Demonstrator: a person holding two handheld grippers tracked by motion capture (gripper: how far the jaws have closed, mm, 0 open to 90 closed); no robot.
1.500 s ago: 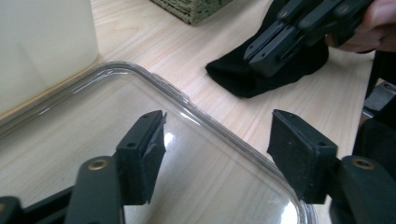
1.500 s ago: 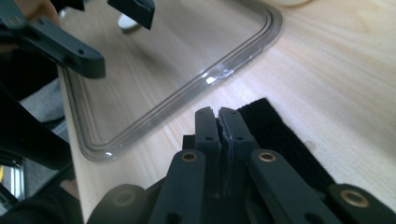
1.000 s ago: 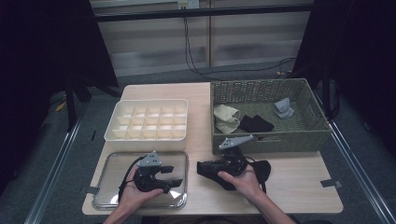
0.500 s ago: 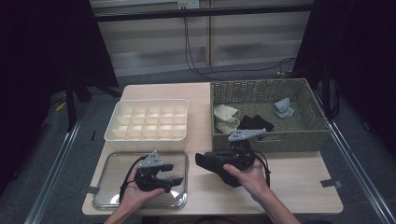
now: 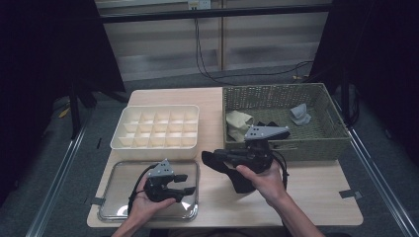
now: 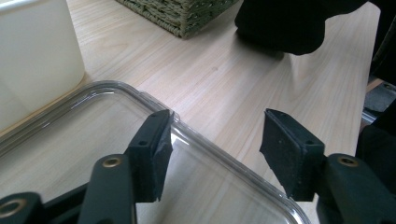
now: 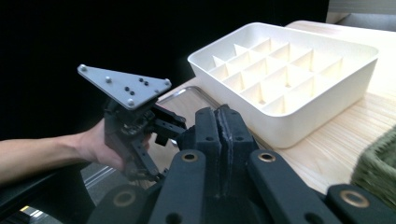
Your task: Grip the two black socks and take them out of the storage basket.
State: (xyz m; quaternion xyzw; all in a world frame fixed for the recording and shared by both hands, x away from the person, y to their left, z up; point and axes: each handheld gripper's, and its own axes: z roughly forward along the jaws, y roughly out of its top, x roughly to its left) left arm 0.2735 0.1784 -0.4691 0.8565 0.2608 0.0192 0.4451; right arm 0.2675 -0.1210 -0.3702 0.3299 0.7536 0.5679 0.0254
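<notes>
Black sock [image 5: 232, 174] hangs pinched in the right gripper [image 5: 213, 159] over the table [image 5: 316, 185], carried clear of the wicker basket [image 5: 326, 143]. Its 2 jaws are pressed together on the fabric. Left gripper [image 5: 182, 183] waits wide-jawed over the clear tray [image 5: 116, 170], probably to take the sock.

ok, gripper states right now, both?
Left gripper: open, holding nothing, over the clear tray.
Right gripper: jaws shut on a black sock.

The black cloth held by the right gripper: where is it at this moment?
In the high view the black cloth hangs over the table's near middle, clamped in the right gripper, just in front of the wicker basket and right of the clear tray.
</notes>
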